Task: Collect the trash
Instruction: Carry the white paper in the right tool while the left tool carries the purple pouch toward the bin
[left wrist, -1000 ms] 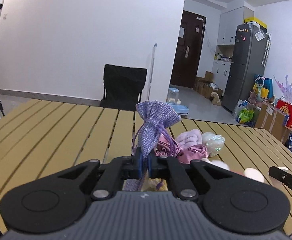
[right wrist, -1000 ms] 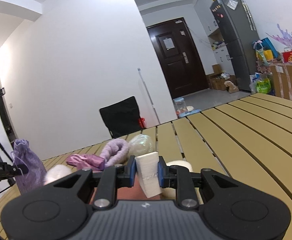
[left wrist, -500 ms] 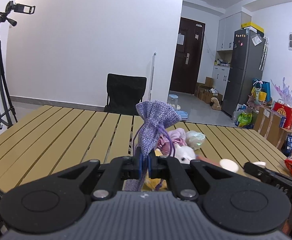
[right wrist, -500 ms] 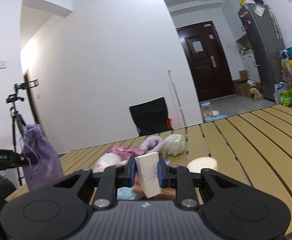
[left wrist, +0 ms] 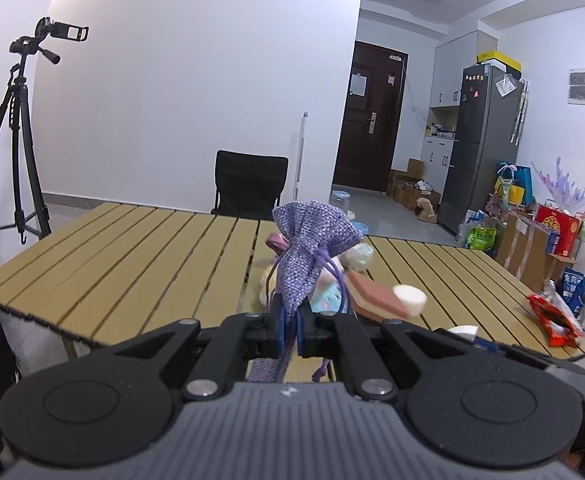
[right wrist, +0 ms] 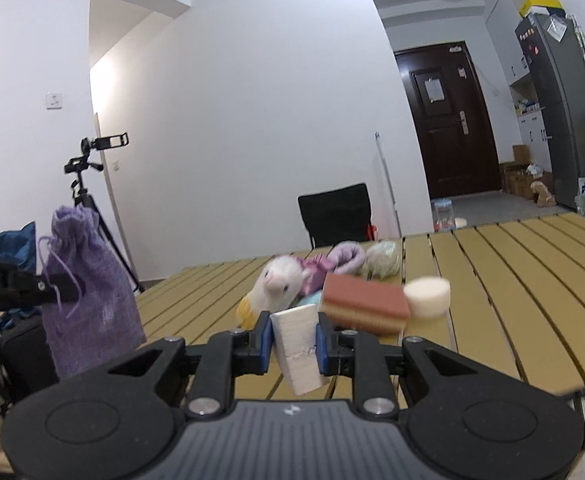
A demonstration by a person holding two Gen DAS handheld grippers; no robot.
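The right gripper (right wrist: 293,345) clenches a white foam block (right wrist: 298,346), while the purple pouch (right wrist: 88,292), pinched upright by the left gripper (left wrist: 289,330), hangs at its nine o'clock

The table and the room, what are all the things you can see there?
Table: one, tan slats, middle of room.
Drawstring bag: one, purple, pinched in the left gripper.
Foam block: one, white, clamped in the right gripper.
Sponge: one, red-brown over tan, on the table.
Foam disc: one, cream, beside the sponge.
Plush toy: one, white, behind the sponge.
Snack wrapper: one, red, table's right edge.
Chair: one, black, behind the table.
Tripod: one, black, at the left wall.
Fridge: one, dark grey, right of the door.
Door: one, dark brown, at the back.
Left gripper: one, black, shut.
Right gripper: one, black, shut.
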